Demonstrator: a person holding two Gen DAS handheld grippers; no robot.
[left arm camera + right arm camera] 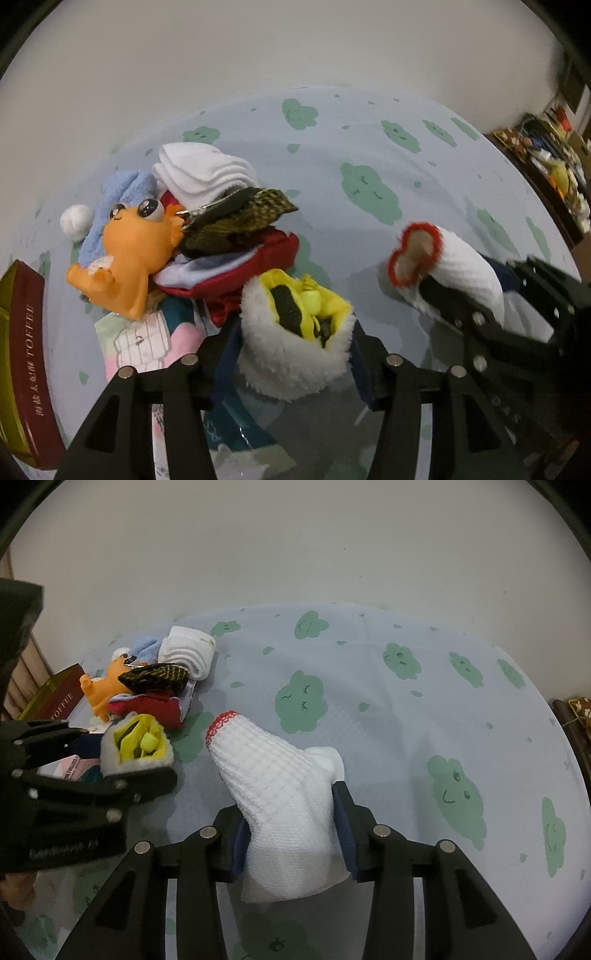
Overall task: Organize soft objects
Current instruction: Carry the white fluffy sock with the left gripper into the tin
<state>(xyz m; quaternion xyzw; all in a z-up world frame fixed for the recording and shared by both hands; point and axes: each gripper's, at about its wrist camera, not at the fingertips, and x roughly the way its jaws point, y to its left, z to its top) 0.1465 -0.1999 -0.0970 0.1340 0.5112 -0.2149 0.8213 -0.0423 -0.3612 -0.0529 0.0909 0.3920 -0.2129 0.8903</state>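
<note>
A fluffy white slipper sock with a yellow lining [295, 332] rests at the near edge of a pile of soft things, between the fingers of my left gripper [295, 343], which stands open around it. The pile holds an orange plush toy [125, 254], folded white socks [207, 173], a light blue cloth [125, 188], a dark patterned pouch [240, 218] and a red garment [273, 251]. To the right, my right gripper [288, 805] is shut on a white waffle-knit sock with red trim [273, 771], held just above the sheet. The left gripper [110, 775] shows at the left of the right wrist view.
Everything lies on a pale blue sheet with green cloud prints [406, 709] against a plain wall. A maroon toffee box [26, 350] stands at the left edge. A dark shelf full of clutter [546, 158] is far right. Printed cloths [147, 339] lie under the pile.
</note>
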